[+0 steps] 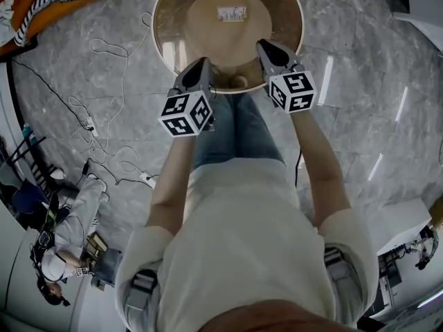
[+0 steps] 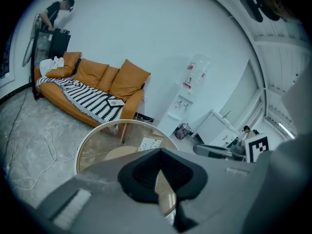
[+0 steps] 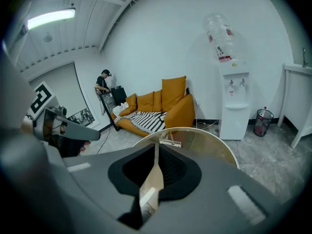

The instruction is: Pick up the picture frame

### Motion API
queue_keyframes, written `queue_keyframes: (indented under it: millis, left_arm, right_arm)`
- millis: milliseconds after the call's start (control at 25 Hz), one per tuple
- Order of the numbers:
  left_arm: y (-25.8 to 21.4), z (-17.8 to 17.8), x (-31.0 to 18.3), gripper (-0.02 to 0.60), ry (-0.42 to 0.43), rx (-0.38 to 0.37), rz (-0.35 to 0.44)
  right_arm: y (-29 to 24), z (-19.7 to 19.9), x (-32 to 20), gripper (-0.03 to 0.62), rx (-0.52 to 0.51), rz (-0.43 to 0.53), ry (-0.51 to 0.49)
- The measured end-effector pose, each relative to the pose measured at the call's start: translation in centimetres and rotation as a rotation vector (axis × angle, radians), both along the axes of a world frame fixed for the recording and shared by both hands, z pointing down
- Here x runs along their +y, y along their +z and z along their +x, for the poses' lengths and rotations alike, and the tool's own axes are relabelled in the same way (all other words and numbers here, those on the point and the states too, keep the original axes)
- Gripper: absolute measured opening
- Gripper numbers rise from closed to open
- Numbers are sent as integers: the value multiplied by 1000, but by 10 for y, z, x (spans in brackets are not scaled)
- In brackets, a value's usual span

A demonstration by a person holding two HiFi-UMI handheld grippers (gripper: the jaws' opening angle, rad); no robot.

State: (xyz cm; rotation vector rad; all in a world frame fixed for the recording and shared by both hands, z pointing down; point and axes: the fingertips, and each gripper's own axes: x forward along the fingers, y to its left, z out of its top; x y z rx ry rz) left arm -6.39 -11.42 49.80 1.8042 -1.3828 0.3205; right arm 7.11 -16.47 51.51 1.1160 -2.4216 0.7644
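Head view, looking steeply down: white-sleeved forearms reach forward, a gripper in each hand, marker cubes up. Left gripper (image 1: 200, 63) has its tips over the near rim of the round glass-topped table (image 1: 160, 21); in its own view the jaws (image 2: 158, 152) meet along a dark seam, nothing between them. Right gripper (image 1: 267, 45) sits alongside, also over the near rim, its tips slightly further in; in its own view (image 3: 156, 147) the jaws stand a narrow crack apart, only the tabletop showing through, nothing held. Neither gripper touches anything. Picture frame (image 1: 232, 14) rests on the tabletop past the centre, toward the far side, well apart from both grippers; pale face, detail too small to read. It also shows beyond the jaws in the left gripper view (image 2: 148, 144) and the right gripper view (image 3: 170, 143). White cables (image 1: 111, 102) trail over the grey marble floor left of the table. Further off: orange sofa (image 2: 97, 89) with striped blanket, water dispenser (image 3: 234, 101) against the white wall.
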Motion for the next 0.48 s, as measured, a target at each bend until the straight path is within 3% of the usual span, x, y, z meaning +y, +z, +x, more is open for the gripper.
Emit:
queue_keyframes:
  millis: [240, 480]
  left_arm:
    - [52, -7, -11, 0, -2, 1, -38]
    - [89, -9, -23, 0, 10, 6, -55]
  right_arm:
    - [67, 0, -28, 42, 52, -16, -37]
    - [124, -11, -53, 105, 80, -30, -100]
